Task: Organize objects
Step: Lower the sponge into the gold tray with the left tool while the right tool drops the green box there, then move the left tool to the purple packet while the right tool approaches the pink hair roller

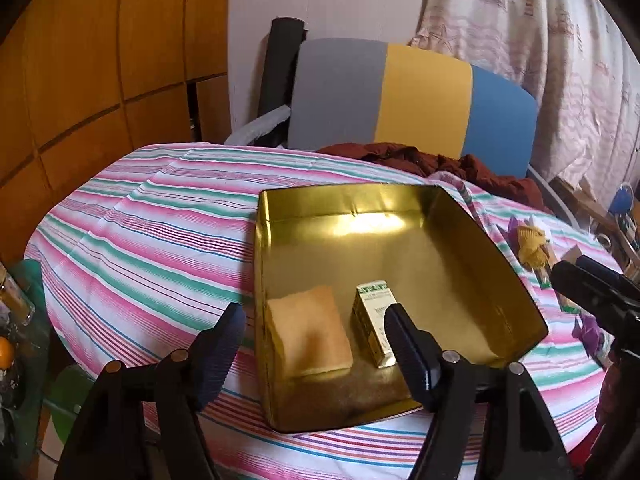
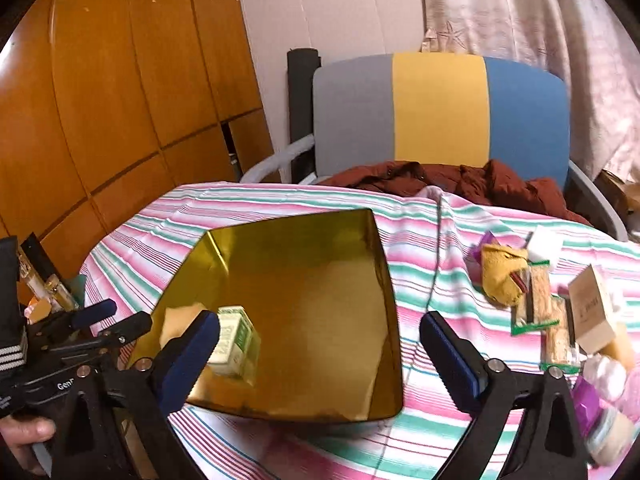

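A shallow gold tin [image 1: 404, 248] sits on the striped tablecloth. A beige sponge pad [image 1: 310, 334] and a small green-and-white box [image 1: 372, 316] lie in its near part. My left gripper [image 1: 316, 354] hangs open over the tin's near left corner, one finger outside the wall and one beside the box, holding nothing. In the right wrist view the tin [image 2: 312, 300] lies ahead with the box [image 2: 236, 340] and pad [image 2: 180, 318] behind my left finger. My right gripper [image 2: 322, 360] is open and empty above the tin's near right edge.
To the tin's right lies a pile of several loose items: a yellow cloth [image 2: 500, 276], clear packets [image 2: 536, 308], a cream box [image 2: 592, 312]. A grey, yellow and blue chair [image 2: 440, 108] with a dark red jacket [image 2: 460, 180] stands behind the table. Bottles [image 2: 56, 292] stand at the left.
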`<action>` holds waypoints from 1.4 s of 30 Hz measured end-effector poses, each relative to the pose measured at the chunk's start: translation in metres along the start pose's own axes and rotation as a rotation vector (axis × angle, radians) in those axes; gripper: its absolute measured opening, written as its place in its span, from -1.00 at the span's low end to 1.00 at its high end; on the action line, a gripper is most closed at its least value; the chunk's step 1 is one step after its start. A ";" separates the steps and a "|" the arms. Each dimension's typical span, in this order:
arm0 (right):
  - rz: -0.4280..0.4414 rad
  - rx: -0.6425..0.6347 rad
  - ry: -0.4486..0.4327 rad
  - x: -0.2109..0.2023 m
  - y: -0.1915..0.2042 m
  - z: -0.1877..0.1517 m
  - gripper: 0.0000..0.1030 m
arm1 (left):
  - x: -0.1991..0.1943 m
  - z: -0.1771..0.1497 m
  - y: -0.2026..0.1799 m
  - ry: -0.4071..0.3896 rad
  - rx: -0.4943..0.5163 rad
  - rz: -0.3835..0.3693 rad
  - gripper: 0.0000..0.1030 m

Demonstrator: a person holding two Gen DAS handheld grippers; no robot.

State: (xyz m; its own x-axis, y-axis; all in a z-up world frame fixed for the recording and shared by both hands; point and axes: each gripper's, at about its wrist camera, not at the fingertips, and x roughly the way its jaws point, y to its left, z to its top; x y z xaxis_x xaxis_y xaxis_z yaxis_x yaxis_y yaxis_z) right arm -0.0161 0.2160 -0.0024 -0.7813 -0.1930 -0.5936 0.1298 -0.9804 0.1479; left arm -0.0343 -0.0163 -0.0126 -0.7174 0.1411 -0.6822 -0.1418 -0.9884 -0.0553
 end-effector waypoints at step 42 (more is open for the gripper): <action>-0.566 0.698 0.035 -0.124 -0.316 -0.035 1.00 | 0.005 0.017 -0.138 0.078 0.276 -0.364 0.42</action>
State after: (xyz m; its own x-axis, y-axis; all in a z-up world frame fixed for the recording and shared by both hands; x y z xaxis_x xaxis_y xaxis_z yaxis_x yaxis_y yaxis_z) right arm 0.0607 0.5488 -0.0031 -0.5949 0.3000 -0.7457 -0.6788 -0.6844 0.2661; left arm -0.0303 0.1220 0.0038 -0.5352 0.4606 -0.7081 -0.5589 -0.8217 -0.1121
